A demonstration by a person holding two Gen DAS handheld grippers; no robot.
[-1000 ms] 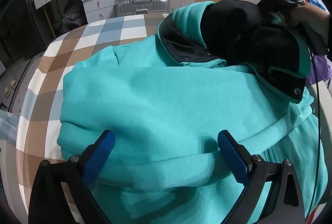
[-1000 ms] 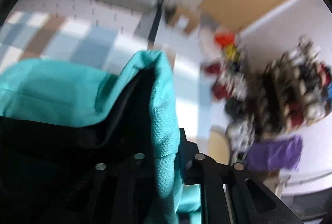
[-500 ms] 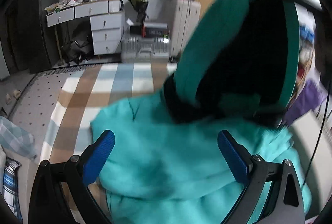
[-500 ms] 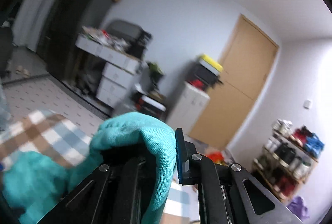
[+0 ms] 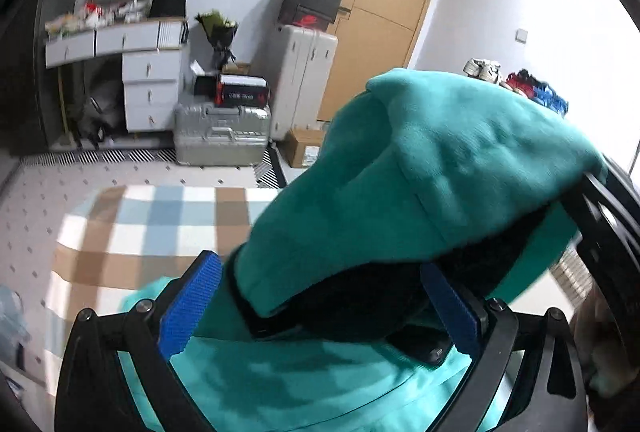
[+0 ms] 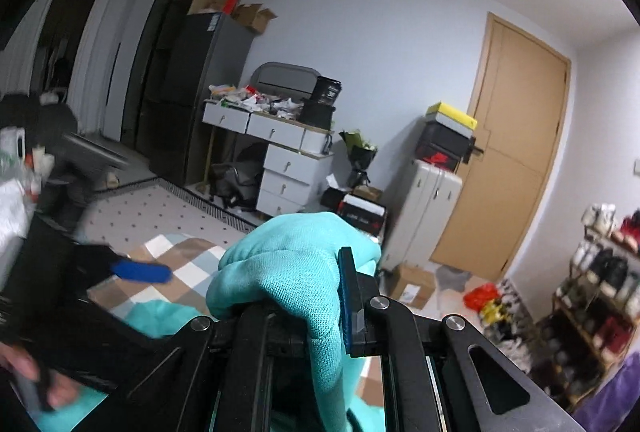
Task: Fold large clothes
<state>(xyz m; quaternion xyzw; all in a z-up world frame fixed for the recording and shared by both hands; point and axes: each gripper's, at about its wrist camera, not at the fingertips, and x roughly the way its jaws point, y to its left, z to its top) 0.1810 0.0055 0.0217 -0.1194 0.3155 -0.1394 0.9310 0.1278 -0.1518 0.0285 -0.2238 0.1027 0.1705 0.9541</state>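
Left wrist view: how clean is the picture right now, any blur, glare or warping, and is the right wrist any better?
Left wrist view: the teal hoodie is smeared with motion blur, the window side at right is blown out white, and the door bows from the fisheye. Right wrist view: the room is sharp, the hoodie fabric in the right gripper shows its knit, only the left gripper is blurred.

The right hand-held gripper (image 6: 320, 296) is clamped shut on fabric; the left hand-held gripper (image 5: 320, 308) gapes wide.
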